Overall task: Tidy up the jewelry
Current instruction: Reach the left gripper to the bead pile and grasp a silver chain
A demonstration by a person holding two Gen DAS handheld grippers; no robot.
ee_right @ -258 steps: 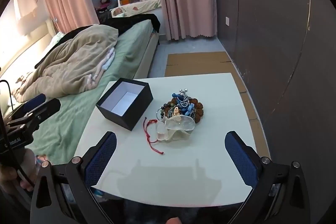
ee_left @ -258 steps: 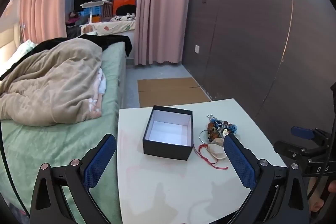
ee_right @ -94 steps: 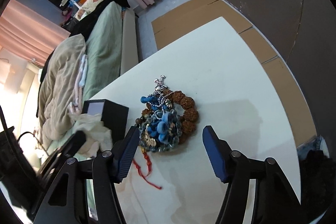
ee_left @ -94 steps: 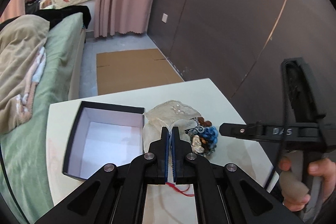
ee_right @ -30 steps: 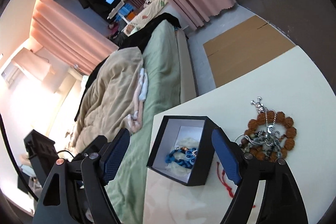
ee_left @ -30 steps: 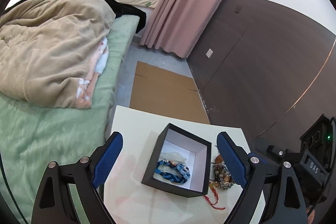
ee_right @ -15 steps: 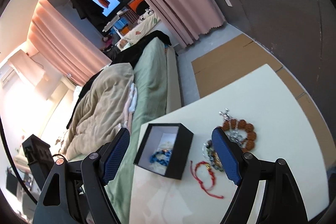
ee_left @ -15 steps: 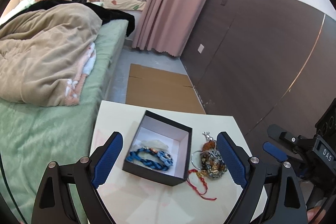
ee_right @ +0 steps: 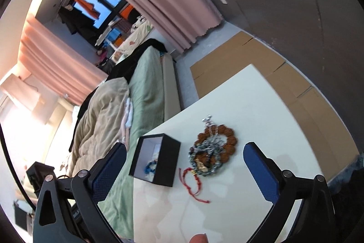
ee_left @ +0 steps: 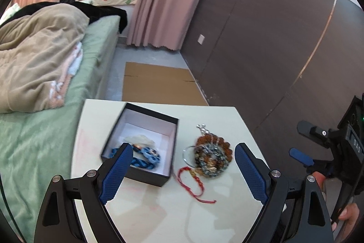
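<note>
A black open box [ee_left: 168, 176] with a white lining stands on the white table [ee_left: 173, 215]. Inside lie a blue braided bracelet [ee_left: 145, 157] and a clear plastic bag [ee_left: 141, 140]. Right of the box lies a pile of bead bracelets and chains [ee_left: 210, 154] and a red cord bracelet [ee_left: 193, 179]. My left gripper [ee_left: 183, 172] is open and empty above the near table. My right gripper [ee_right: 185, 171] is open and empty, with the box [ee_right: 163, 165], pile [ee_right: 212, 147] and red cord [ee_right: 193, 181] beyond its fingers.
A bed with a green sheet and beige blanket [ee_left: 34, 65] adjoins the table's left side. Flat cardboard [ee_left: 157, 85] lies on the floor beyond. A dark panelled wall [ee_left: 273, 56] runs along the right. The right gripper also shows in the left wrist view [ee_left: 318, 147].
Both grippers have come lower and closer to the table; the box and the jewelry pile look larger. Nothing on the table has moved.
</note>
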